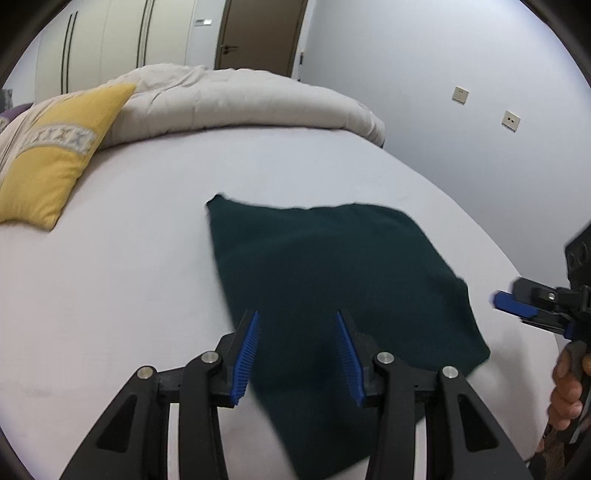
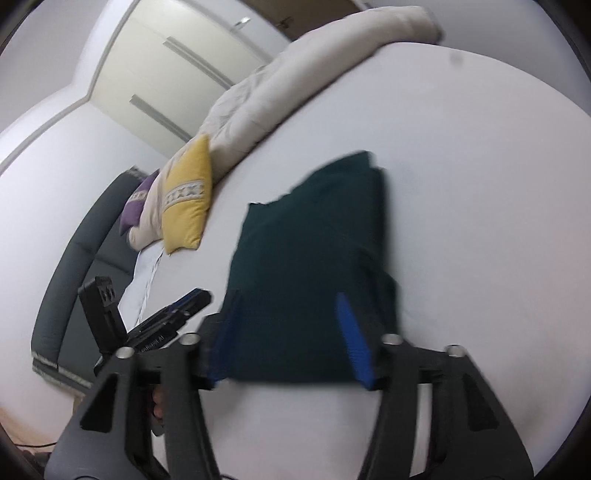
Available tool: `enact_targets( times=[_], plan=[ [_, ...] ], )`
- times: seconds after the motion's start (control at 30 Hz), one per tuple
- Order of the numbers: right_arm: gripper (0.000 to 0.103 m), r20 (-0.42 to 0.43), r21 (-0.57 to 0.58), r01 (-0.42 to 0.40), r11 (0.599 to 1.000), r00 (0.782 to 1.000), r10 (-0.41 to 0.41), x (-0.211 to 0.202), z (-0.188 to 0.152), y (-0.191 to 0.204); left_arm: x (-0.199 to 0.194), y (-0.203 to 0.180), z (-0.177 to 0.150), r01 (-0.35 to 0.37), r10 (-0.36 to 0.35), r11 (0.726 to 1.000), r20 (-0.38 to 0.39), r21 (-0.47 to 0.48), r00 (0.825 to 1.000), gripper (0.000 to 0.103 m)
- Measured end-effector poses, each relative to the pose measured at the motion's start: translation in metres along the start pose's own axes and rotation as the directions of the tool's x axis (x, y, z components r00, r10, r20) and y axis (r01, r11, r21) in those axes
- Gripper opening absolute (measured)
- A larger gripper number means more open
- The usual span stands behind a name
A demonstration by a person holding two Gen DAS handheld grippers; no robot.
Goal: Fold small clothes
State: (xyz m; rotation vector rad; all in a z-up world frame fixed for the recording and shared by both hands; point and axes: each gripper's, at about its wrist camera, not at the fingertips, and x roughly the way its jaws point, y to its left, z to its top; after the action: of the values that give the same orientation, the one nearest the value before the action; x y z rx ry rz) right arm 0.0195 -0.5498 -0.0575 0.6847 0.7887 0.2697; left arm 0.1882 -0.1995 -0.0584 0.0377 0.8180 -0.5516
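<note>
Dark green garment (image 1: 332, 280) lying folded and flat on the bed (image 1: 129, 277), on the pale sheet, toward the near edge and closer to the right side of the mattress than to the left; its far left corner pointed, its right side showing a doubled layer

Left hand-held gripper (image 1: 297, 354) hovering over the near part of the garment, jaws spread, blue ribbed pads (image 1: 245, 363) apart with only dark cloth visible beyond the gap, nothing pinched

Right hand-held gripper (image 2: 291, 343) also above the garment's near edge, jaws spread, nothing between the pads, picture blurred around the left pad; seen from the left wrist view at the right border, just off the garment's right edge, held by a hand (image 1: 565, 391) wrapped around the grip

Yellow cushion (image 1: 48, 162) with a patterned grey band resting at the far left part of the bed, well apart from the garment; a beige and a purple cushion (image 2: 136, 206) just behind it in the right wrist view

Rolled beige duvet (image 1: 240, 99) stretched along the far edge of the bed

Dark padded headboard (image 2: 74, 251) curving along the left edge of the bed

White wardrobe doors (image 1: 110, 40) and a brown door (image 1: 258, 33) beyond the far edge, two wall sockets (image 1: 511, 120) on the pale wall to the right
</note>
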Motion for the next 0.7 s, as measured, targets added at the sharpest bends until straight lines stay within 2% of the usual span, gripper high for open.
enact_targets(
  times=[0.1, 0.17, 0.2, 0.23, 0.3, 0.37, 0.43, 0.5, 0.53, 0.6, 0.7],
  plan=[
    [0.055, -0.028, 0.038, -0.014, 0.999, 1.0, 0.015, 0.034, 0.022, -0.003, 0.033, 0.0, 0.004, 0.01, -0.013, 0.999, -0.066, -0.053, 0.998, 0.045],
    [0.053, -0.045, 0.072, 0.009, 0.997, 0.999, -0.006, 0.063, 0.039, -0.009, 0.051, 0.002, 0.0, 0.005, -0.013, 0.997, -0.101, -0.073, 0.995, 0.046],
    [0.05, -0.057, 0.075, 0.041, 0.996, 0.998, -0.037, 0.083, 0.047, -0.019, 0.054, 0.002, -0.001, 0.007, -0.014, 0.997, -0.092, -0.071, 0.996, 0.047],
    [0.038, -0.062, 0.082, 0.047, 0.996, 0.997, -0.042, 0.089, 0.049, -0.027, 0.055, 0.002, -0.001, 0.007, -0.013, 0.998, -0.091, -0.067, 0.996, 0.047],
    [0.026, -0.045, 0.124, 0.023, 0.992, 0.999, -0.017, 0.093, 0.051, -0.047, 0.055, 0.0, 0.0, 0.009, -0.014, 0.999, -0.093, -0.053, 0.996, 0.047],
    [0.026, -0.019, 0.181, -0.034, 0.983, 0.999, 0.038, 0.086, 0.05, -0.064, 0.051, 0.004, -0.003, 0.037, -0.04, 0.998, -0.082, -0.043, 0.996, 0.047],
    [0.035, 0.02, 0.186, -0.003, 0.983, 1.0, -0.001, 0.079, 0.054, -0.072, 0.036, 0.011, -0.005, 0.049, -0.054, 0.996, -0.056, -0.074, 0.997, 0.044],
    [0.056, 0.056, 0.179, 0.118, 0.977, 0.99, -0.129, 0.058, 0.058, -0.078, 0.021, 0.02, -0.006, 0.041, -0.043, 0.993, -0.016, -0.109, 0.999, 0.047],
    [0.057, 0.068, 0.18, 0.14, 0.974, 0.986, -0.154, 0.05, 0.058, -0.079, 0.01, 0.03, -0.007, 0.037, -0.034, 0.989, 0.022, -0.146, 0.999, 0.049],
    [0.057, 0.075, 0.163, 0.134, 0.978, 0.986, -0.148, 0.037, 0.06, -0.082, 0.004, 0.043, -0.007, 0.051, -0.043, 0.978, 0.046, -0.202, 0.998, 0.061],
    [0.058, 0.01, 0.124, 0.124, 0.985, 0.992, -0.126, 0.044, 0.063, -0.072, 0.015, 0.056, -0.005, 0.07, -0.076, 0.96, -0.01, -0.27, 0.997, 0.064]
  ],
)
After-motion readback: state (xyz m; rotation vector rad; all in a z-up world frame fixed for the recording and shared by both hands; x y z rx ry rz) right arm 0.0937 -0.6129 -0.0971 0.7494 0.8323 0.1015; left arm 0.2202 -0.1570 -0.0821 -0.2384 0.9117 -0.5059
